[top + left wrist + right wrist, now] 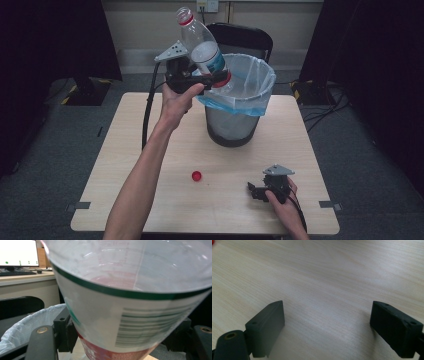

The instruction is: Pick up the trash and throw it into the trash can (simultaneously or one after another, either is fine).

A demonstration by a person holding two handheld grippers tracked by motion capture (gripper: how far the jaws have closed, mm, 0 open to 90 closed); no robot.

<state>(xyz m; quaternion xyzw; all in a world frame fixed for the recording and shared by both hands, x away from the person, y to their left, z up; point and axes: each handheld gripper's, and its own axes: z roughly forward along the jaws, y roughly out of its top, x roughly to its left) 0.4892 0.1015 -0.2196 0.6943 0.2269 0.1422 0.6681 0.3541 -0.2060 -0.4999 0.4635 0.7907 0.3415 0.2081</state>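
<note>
Carefully, I held the left gripper [220, 79] with its jaws clamped on the empty bottle [202, 47] at the rim of the lined bin [250, 95], judging it needed carrying farther over before release, while the right gripper [257, 191] rested wide open on the worktop [125, 150].

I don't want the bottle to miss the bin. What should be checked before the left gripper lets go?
1. Grip: left gripper shut on the clear plastic bottle with red-banded label: ok.
2. Bottle over the opening of the mesh waste bin with blue liner: its base is at the near-left rim, not centred: not ok.
3. Bottle uncapped, small red cap on the light wooden table: ok.
4. Bottle empty: cannot tell.
5. Right gripper open, resting far from the bin: ok.
</note>
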